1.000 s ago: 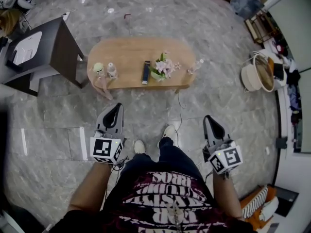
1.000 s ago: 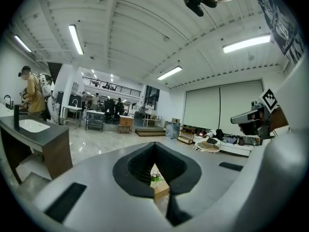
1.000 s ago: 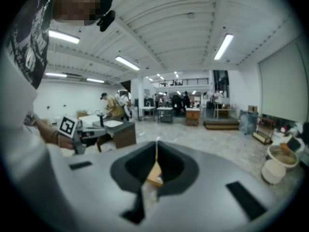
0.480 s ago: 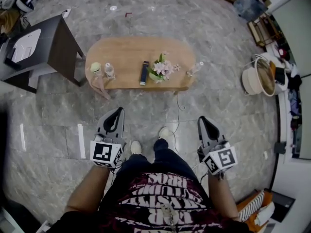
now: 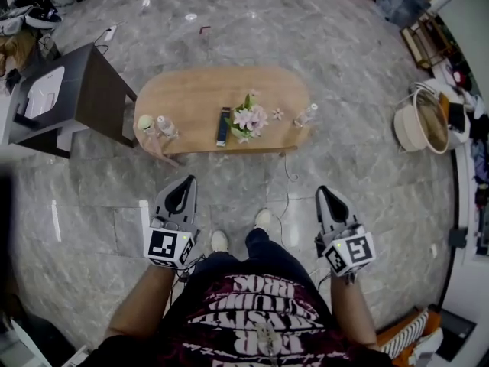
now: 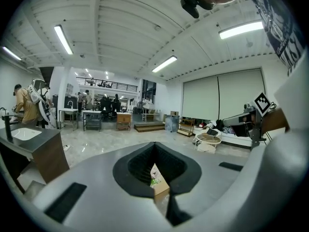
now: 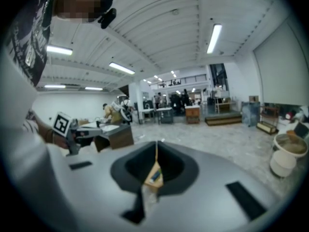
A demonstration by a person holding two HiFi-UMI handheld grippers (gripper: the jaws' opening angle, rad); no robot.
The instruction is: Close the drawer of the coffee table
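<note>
While both grippers hang well short of it, the oval light-wood coffee table (image 5: 195, 98) lies ahead across the grey marble floor (image 5: 92, 205). Its drawer cannot be made out from above. The left gripper (image 5: 186, 180) and right gripper (image 5: 325, 191) have their jaws clenched on nothing. A thin cable (image 5: 290, 176) trailing before the table could snag a foot. A hard shove on the drawer might topple the pink flower vase (image 5: 246, 119) on the tabletop.

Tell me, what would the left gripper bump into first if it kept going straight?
Probably the coffee table: the left gripper points across the floor toward its near edge, though depth is unclear.
</note>
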